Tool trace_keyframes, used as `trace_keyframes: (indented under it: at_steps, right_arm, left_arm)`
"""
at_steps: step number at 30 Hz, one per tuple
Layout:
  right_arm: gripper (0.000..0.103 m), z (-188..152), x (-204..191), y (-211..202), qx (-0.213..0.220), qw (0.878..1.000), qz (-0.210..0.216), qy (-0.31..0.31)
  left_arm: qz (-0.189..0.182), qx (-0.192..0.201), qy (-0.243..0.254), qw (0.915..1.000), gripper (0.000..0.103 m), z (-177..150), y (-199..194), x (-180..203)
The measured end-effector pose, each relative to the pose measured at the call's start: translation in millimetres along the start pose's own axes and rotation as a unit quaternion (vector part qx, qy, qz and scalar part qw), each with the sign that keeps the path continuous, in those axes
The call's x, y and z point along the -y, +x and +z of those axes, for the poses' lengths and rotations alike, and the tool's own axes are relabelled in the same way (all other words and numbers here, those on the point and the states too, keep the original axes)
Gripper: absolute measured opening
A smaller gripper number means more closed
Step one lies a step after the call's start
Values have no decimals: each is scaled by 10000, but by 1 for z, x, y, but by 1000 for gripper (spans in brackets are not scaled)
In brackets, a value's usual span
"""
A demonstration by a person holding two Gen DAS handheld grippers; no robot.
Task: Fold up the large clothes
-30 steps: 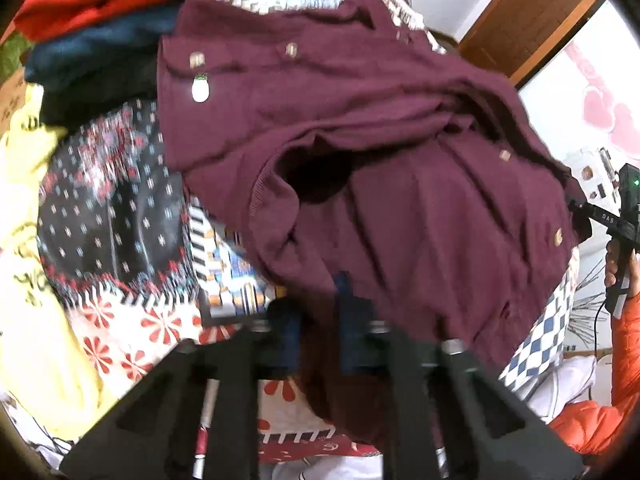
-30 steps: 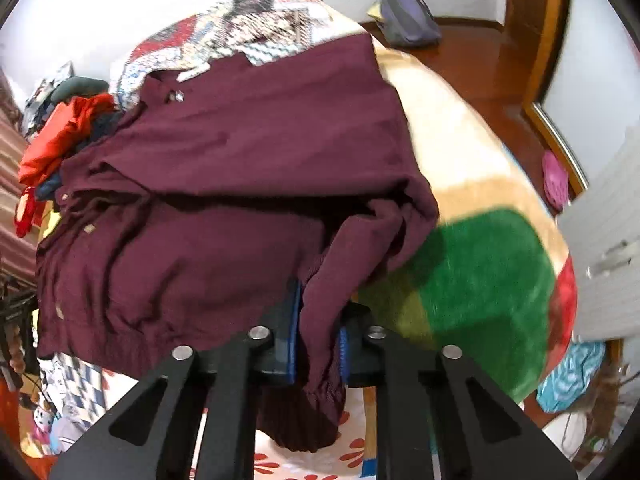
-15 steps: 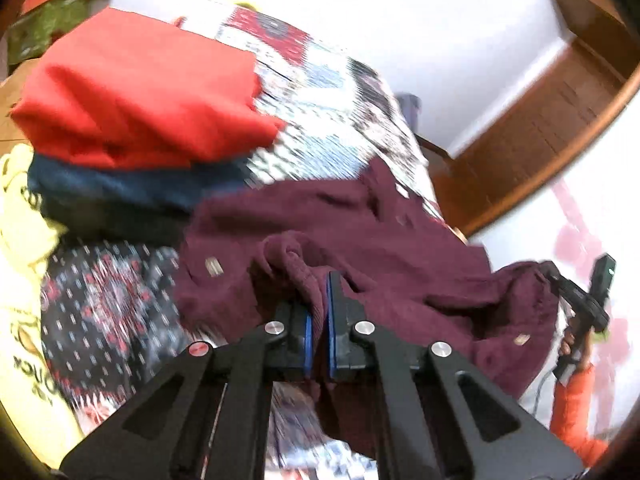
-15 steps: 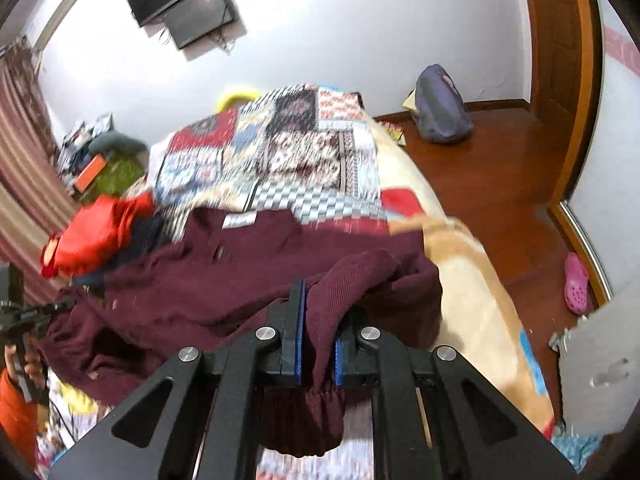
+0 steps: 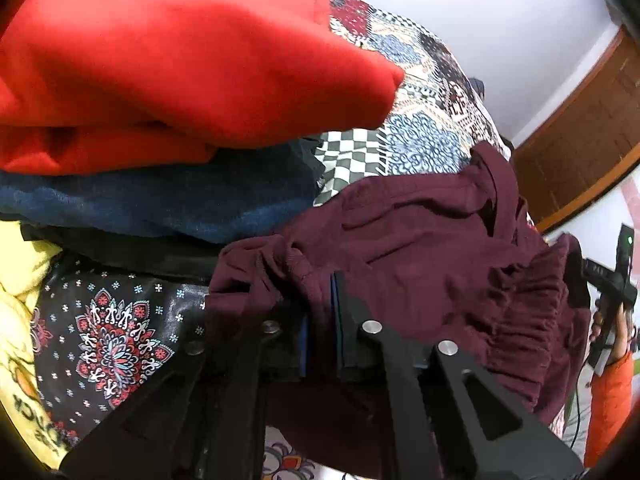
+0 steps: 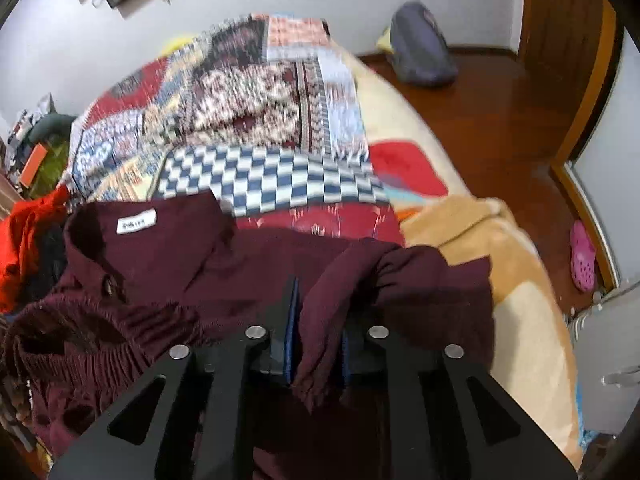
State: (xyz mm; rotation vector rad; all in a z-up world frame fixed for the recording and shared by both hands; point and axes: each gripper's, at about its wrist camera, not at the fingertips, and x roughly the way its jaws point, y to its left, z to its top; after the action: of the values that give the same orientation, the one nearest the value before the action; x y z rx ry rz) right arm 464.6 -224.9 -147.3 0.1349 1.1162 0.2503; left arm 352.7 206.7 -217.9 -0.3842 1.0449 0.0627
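Note:
A maroon button-up garment (image 6: 160,264) lies on the bed, its collar with a white label (image 6: 136,222) toward the far side. My right gripper (image 6: 318,312) has a bunched fold of this cloth hanging between its blue pads, and its jaws are opening. In the left wrist view the same maroon garment (image 5: 420,240) is gathered, and my left gripper (image 5: 320,304) has a ribbed edge of it between its pads, jaws also opening. The cloth still fills both gaps. The lower half is doubled over the upper half.
A stack of folded clothes, red (image 5: 180,60) over blue (image 5: 160,196) over black, sits just left of the garment. Patchwork quilt (image 6: 260,92) covers the bed. A person's orange sleeve (image 5: 608,400) is at right. A backpack (image 6: 420,48) and pink clog (image 6: 582,256) lie on the wooden floor.
Both grippers have carried the garment's lower edge forward over its body toward the collar. The folded stack now looms close in the left view. The gaps between both pairs of pads look slightly wider.

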Motion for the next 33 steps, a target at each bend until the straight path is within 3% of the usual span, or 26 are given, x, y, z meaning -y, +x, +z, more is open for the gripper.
trace_keyframes:
  at_steps: [2,4,6,8,11,18,25,31,33]
  right_arm:
    - [22,2,1,-6,-163,9998,63,25]
    - [31,3,0,-17,-300,9995,95,15]
    - [59,3,-4,-32,-271,9996,63,-111]
    - [77,-2,-11,-57,69,9990,-243,-369]
    - [82,-12,-19,-93,628,9940,-574,-688]
    - [82,-42,-37,-120,590,9930,-138,-1009]
    - [82,-64,-75,-87,236,9905,151,-1345]
    - [82,-79,-96,-36,-338,9882,276,-1465]
    - [84,-86,-93,-21,-468,9891,278,-1366]
  left_arm:
    - [11,-80,94,9999,17,-2,-9,7]
    - [69,-79,166,9998,31,-4,-22,11]
    - [304,125,239,9992,73,-10,-43,13]
    - [471,493,297,9972,81,-15,-68,8]
    - [434,701,353,9960,81,-23,-95,8]
    - [222,547,967,9936,81,-42,-96,40]
    - [122,254,1739,9844,81,-50,-53,93]
    - [463,-43,1649,9852,81,-33,9,101]
    - [493,-103,1570,9863,86,-30,25,97]
